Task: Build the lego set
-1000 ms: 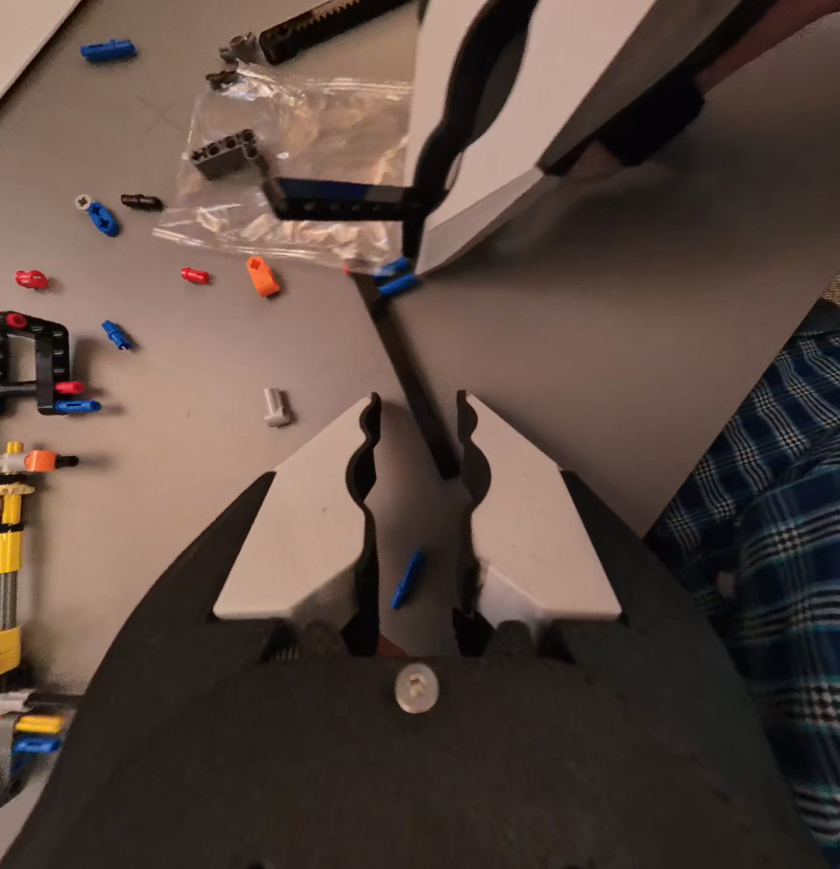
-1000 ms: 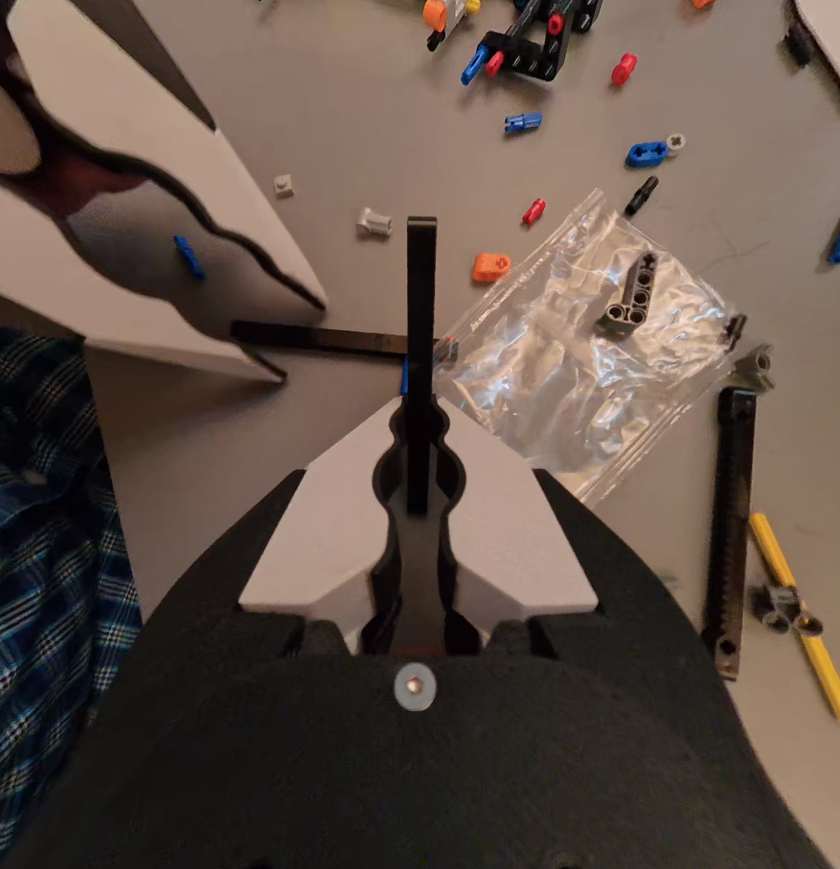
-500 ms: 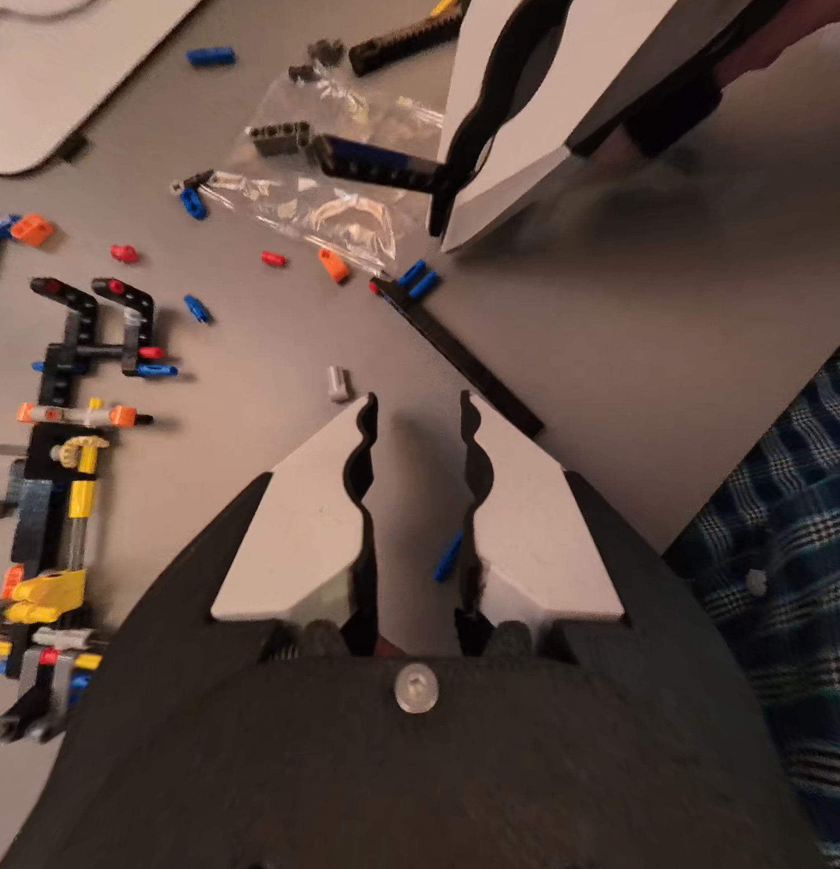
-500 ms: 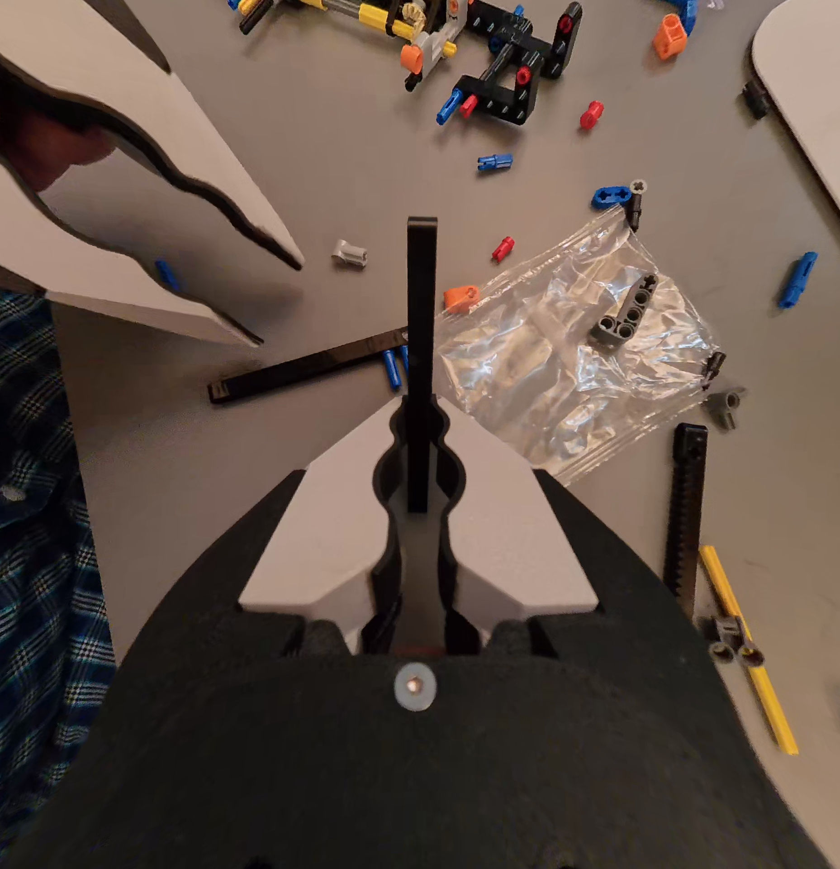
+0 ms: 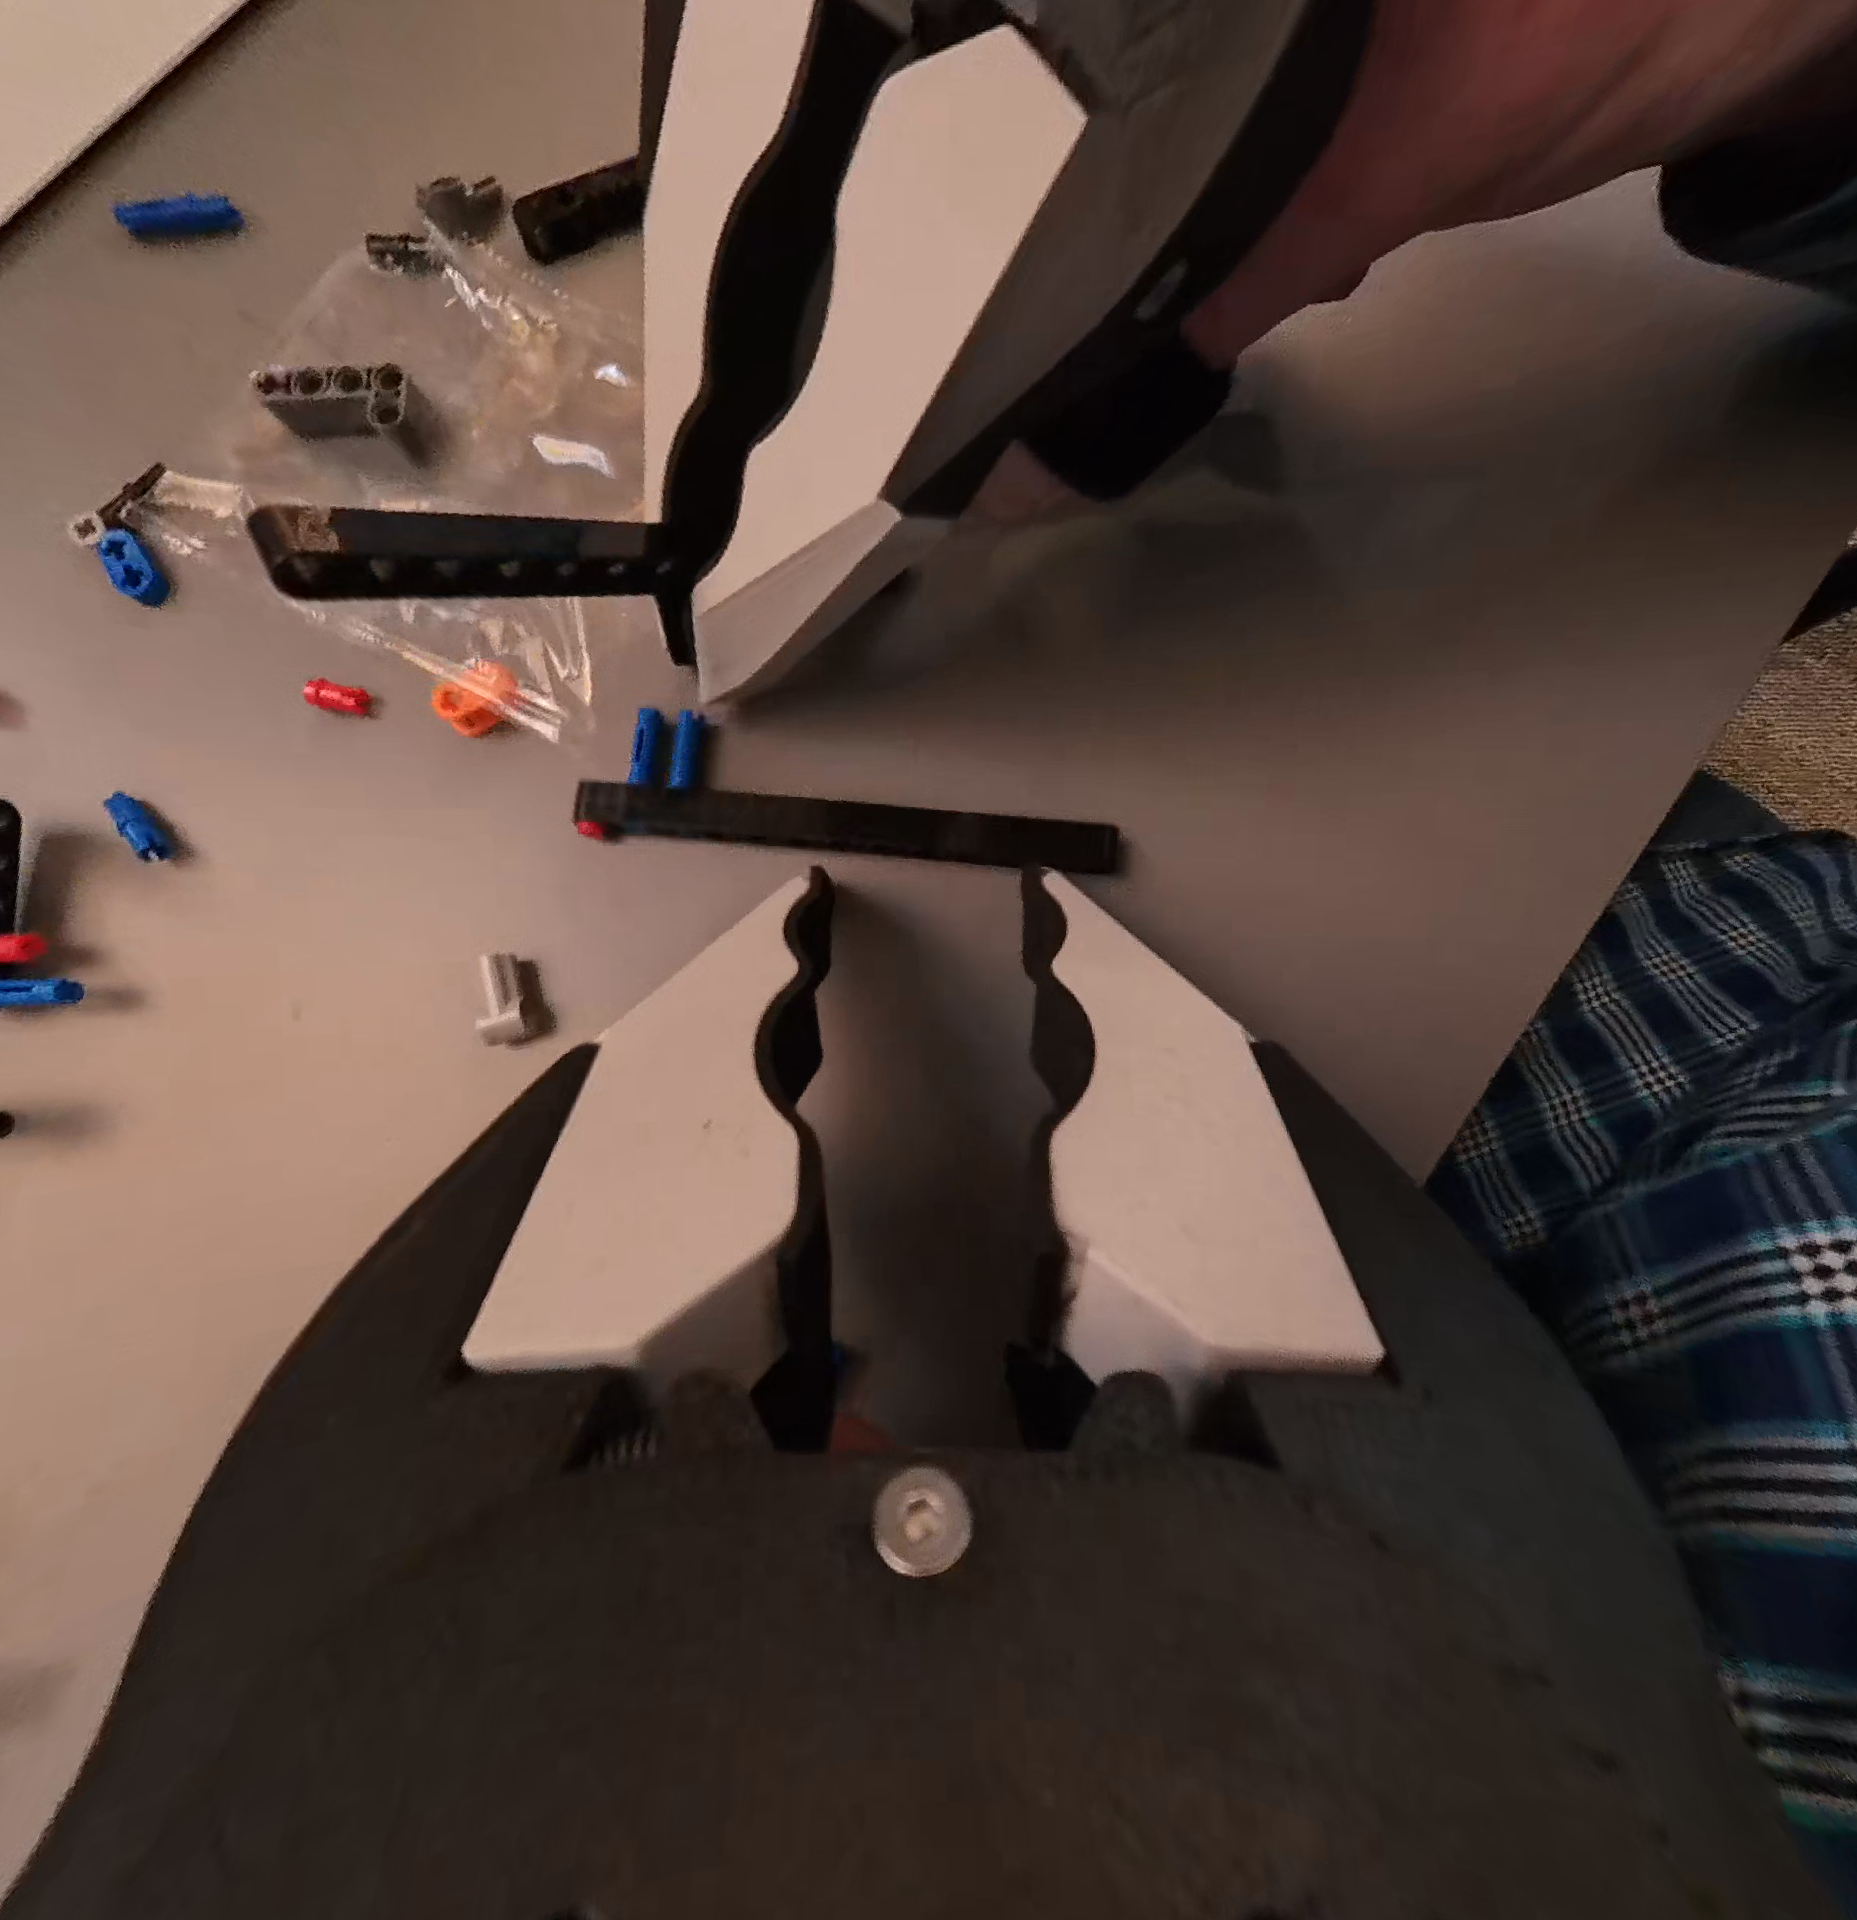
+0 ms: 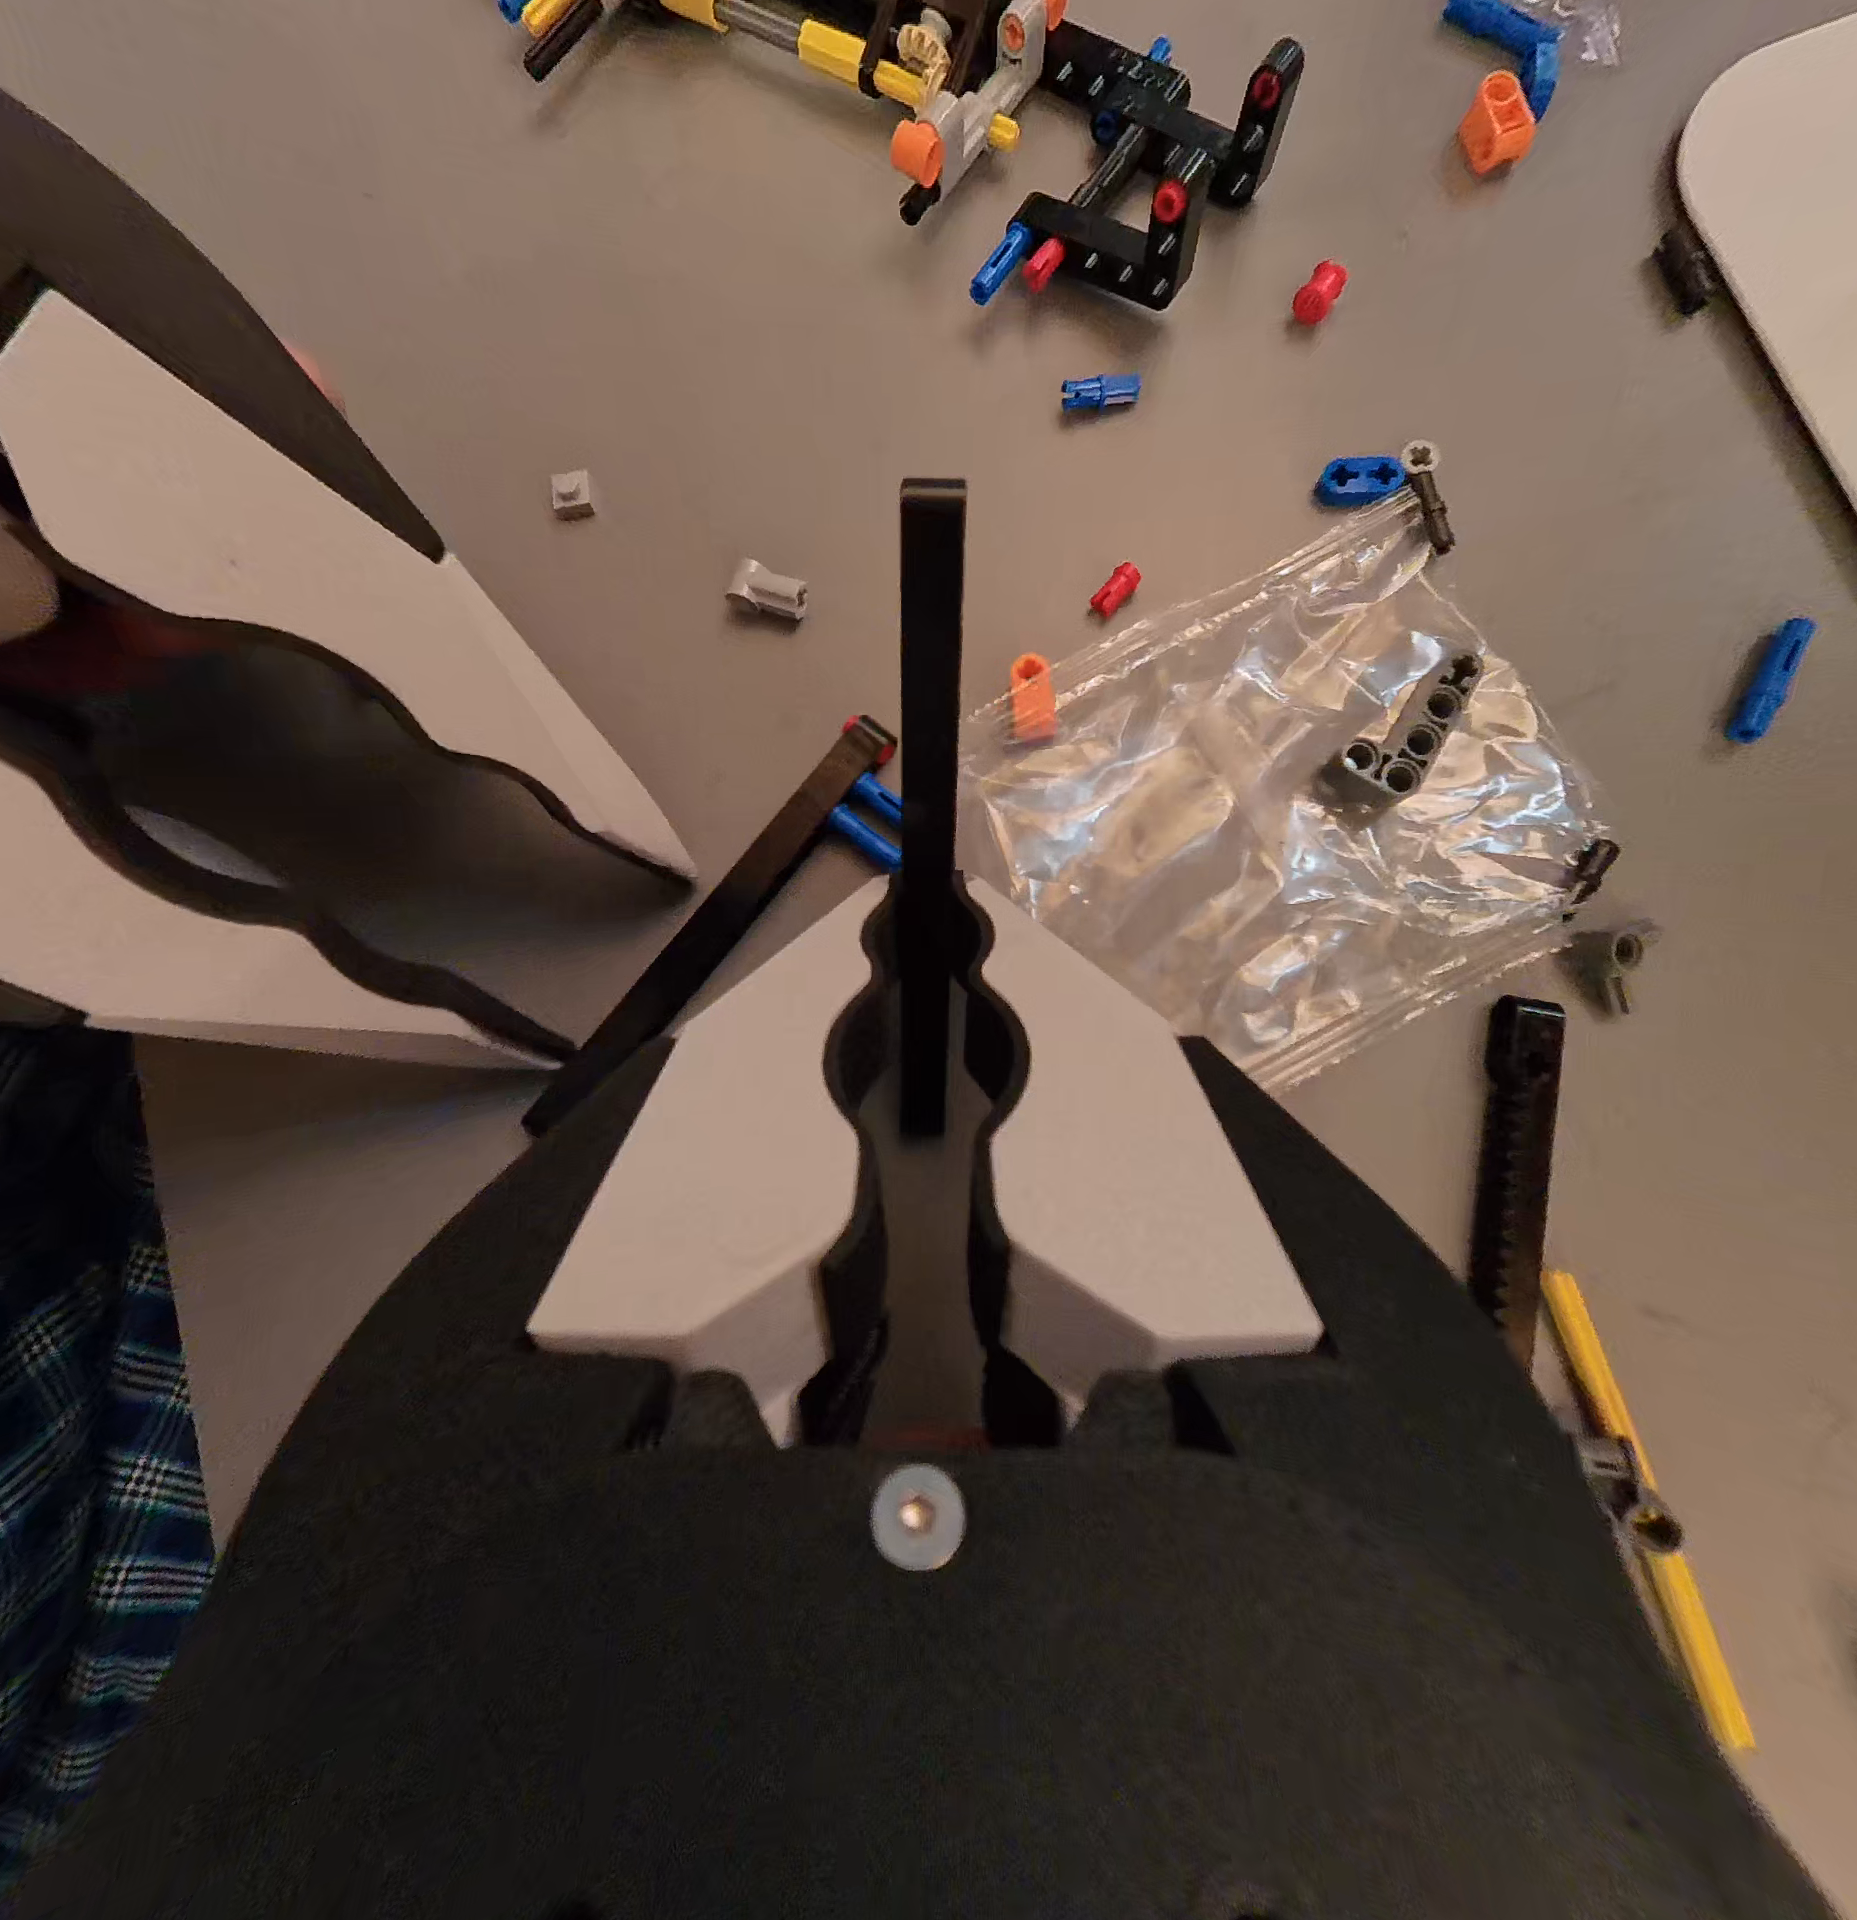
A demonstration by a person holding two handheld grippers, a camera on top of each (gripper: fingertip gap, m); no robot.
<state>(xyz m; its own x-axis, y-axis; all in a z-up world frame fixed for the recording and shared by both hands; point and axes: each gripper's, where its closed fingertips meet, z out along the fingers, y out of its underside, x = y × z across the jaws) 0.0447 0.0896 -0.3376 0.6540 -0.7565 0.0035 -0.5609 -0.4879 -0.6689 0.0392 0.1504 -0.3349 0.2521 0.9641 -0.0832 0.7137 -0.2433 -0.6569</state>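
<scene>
The right gripper (image 6: 929,914) pinches a black beam (image 6: 932,727) between its fingers (image 6: 1100,1122). The beam's long axis runs straight out along the fingers, its free end pointing away from the person toward the middle of the table (image 6: 695,416); it is held above the surface. In the left wrist view the same beam (image 5: 456,556) sticks out sideways from the gripper, its row of holes facing the camera.

The left gripper (image 5: 924,894) has its fingers (image 5: 654,1164) spread apart with nothing between them. Its tips hover just short of a second black beam (image 5: 851,826) that lies flat on the table near the edge where the person sits. This beam's long axis lies across the left gripper's fingers. A red pin (image 5: 589,829) shows at the end farther from the person, and 2 blue pins (image 5: 666,746) stick out of its side near that end, pointing toward the right gripper. In the right wrist view this lying beam (image 6: 737,904) runs diagonally and passes under the right gripper.

Just beyond lies an orange connector (image 6: 1030,696) at the edge of a clear plastic bag (image 6: 1215,862), which carries a grey bent beam (image 6: 1407,738). A black toothed rack (image 6: 1516,1153) and a yellow rod (image 6: 1641,1507) lie beside the bag. Loose blue and red pins are scattered farther out. At the far side sits a partly built model (image 6: 1100,135) in black, yellow and orange. A plaid sleeve (image 5: 1682,1195) shows at the near table edge.
</scene>
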